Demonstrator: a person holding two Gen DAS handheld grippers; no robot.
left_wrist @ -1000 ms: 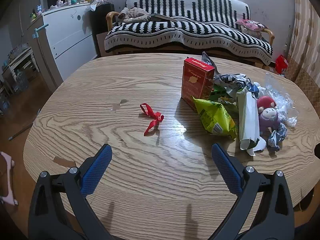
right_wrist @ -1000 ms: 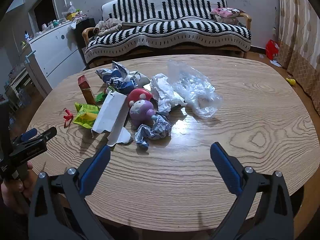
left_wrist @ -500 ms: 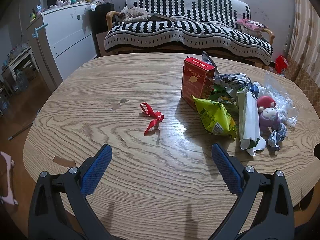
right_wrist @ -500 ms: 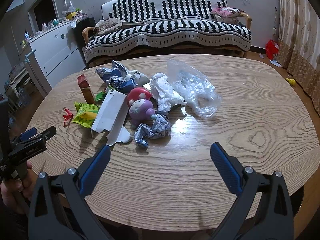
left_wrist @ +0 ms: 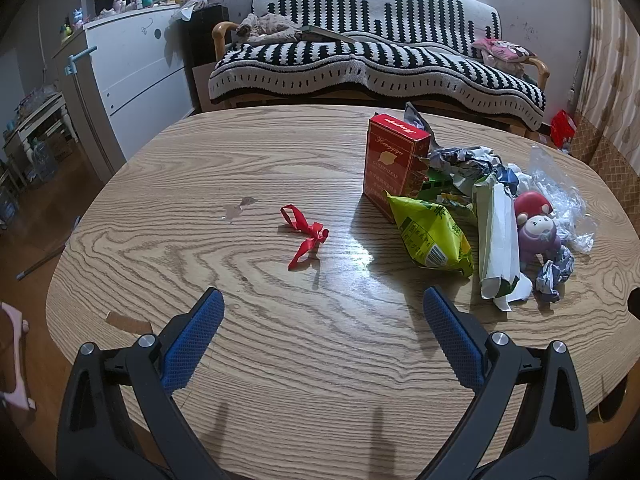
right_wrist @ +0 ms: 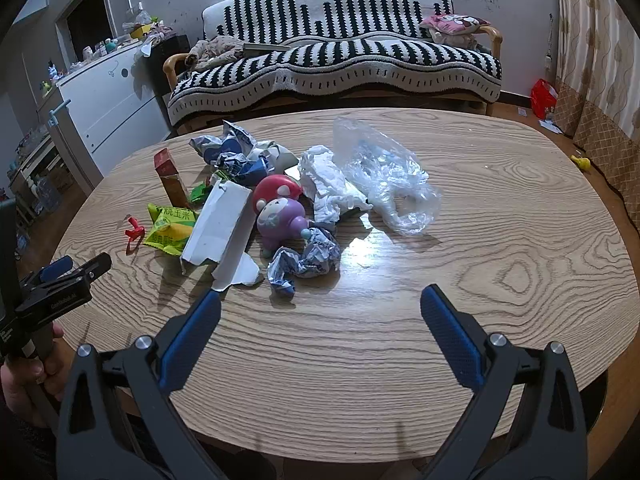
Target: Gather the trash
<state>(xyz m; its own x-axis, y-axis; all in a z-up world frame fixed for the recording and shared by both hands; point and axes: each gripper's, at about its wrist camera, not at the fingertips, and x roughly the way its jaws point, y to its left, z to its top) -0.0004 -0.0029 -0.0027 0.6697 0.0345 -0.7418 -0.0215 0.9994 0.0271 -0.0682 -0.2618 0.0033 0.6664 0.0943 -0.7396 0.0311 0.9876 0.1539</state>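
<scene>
Trash lies in a heap on the round wooden table [left_wrist: 200, 216]. In the left wrist view I see a red ribbon [left_wrist: 306, 236], a red carton [left_wrist: 394, 166], a yellow-green snack bag [left_wrist: 432, 236], a white torn box [left_wrist: 498, 236] and crumpled paper [left_wrist: 554, 270]. In the right wrist view the crumpled paper [right_wrist: 308, 262], white tissue [right_wrist: 328, 184], clear plastic bag [right_wrist: 384, 176] and torn box [right_wrist: 218, 228] lie ahead. My left gripper [left_wrist: 320, 312] is open and empty above the near table edge. My right gripper [right_wrist: 320, 312] is open and empty, short of the crumpled paper.
A purple and red mushroom toy [right_wrist: 278, 210] sits among the trash. A striped sofa [left_wrist: 372, 64] stands behind the table, a white dresser [left_wrist: 128, 76] to the left. My left gripper shows in the right wrist view [right_wrist: 60, 280] at the table's left edge.
</scene>
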